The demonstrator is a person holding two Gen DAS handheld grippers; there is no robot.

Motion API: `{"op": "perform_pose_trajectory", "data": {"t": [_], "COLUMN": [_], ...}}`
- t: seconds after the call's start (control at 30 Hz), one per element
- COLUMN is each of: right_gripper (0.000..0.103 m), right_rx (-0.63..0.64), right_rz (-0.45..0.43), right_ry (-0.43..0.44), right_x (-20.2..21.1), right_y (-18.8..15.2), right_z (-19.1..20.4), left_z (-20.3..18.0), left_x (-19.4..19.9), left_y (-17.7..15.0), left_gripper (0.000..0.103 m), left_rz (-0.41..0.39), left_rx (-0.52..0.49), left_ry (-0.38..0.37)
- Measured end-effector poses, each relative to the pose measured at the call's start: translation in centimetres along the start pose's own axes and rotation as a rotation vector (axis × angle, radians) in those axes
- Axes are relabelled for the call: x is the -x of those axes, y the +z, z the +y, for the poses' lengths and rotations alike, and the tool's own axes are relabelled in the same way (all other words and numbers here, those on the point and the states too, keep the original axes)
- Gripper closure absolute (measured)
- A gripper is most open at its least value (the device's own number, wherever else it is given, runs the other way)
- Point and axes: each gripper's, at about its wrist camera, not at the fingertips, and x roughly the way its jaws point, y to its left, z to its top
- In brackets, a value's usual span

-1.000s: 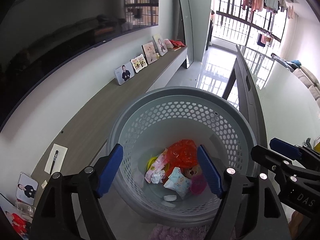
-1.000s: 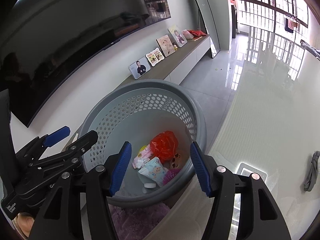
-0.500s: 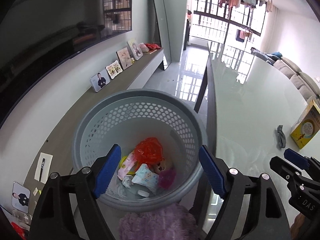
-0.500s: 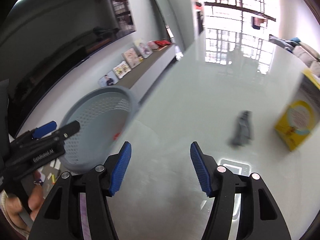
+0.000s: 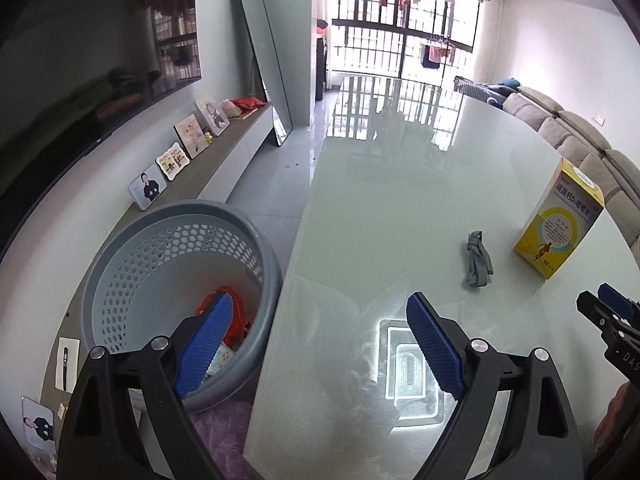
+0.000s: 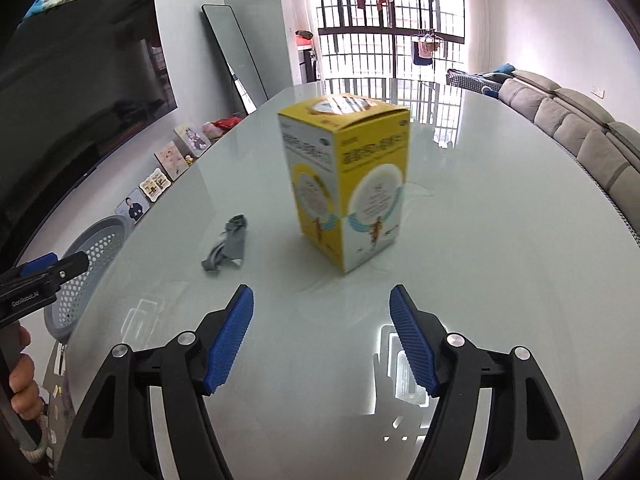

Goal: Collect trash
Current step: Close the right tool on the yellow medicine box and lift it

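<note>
— Blue ribbed pads on the right tongs (image 6: 320,336): apart or together?

— Apart, with nothing between them; they have just been opening wider. The left tongs (image 5: 320,348) have also just been opening and are empty too, hanging over the near edge of the pale glossy glass worktop (image 6: 500,240).

— What lies ahead of the right tongs?

— A tall yellow-and-white cardboard box (image 6: 348,188) stands upright straight ahead, one vertical corner edge turned toward the tongs, so its long axis runs up and down. The right hand looks nearer to it; from the left wrist view it sits well off to the right.

— And the small grey thing?

— A crumpled grey scrap (image 6: 230,246), lying flat just left of the box, apart from it. Its long axis runs roughly away from the tongs.

— Where does the trash go?

— Probably the round grey perforated plastic basket (image 5: 132,272) beside the worktop's left edge.

— Anything unclear?

— The box print is blurred, the scrap's material is hard to tell, and the left tongs hide much of the basket's contents.
</note>
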Motion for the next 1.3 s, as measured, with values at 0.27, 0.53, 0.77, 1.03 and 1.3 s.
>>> {"op": "perform_pose_trajectory", "data": {"t": [0.27,0.53,0.77,1.03,1.3], "right_gripper": [0.027,0.019,0.019,0.019,0.019], "right_rx": [-0.016,0.076,0.111,0.169,0.23], "right_rz": [0.0,-0.025,-0.02,-0.042,-0.037], "right_ry": [0.095,0.164,0.221,0.253,0.255], "right_x": [-1.2,-2.7,-4.4,-5.6,-7.0], "right_y": [1.4,3.5,5.6,6.9,7.7], "right_z": [-5.3,-6.6,-6.2,-5.3,-3.5], "left_z": [-3.3,-5.2,-6.0,-6.4,-6.5], "left_x": [-0.1,-0.7,-1.3,-1.8,-2.3], "left_y": [0.4,1.1,1.8,1.9,2.0], "left_gripper": [0.009,0.009,0.009,0.009,0.009], "left_rz": [0.012,0.024,0.029,0.042,0.051], "left_rx": [-0.02,-0.046,-0.055,-0.052,-0.055], "left_ry": [0.017,0.049,0.06,0.058,0.052]}}
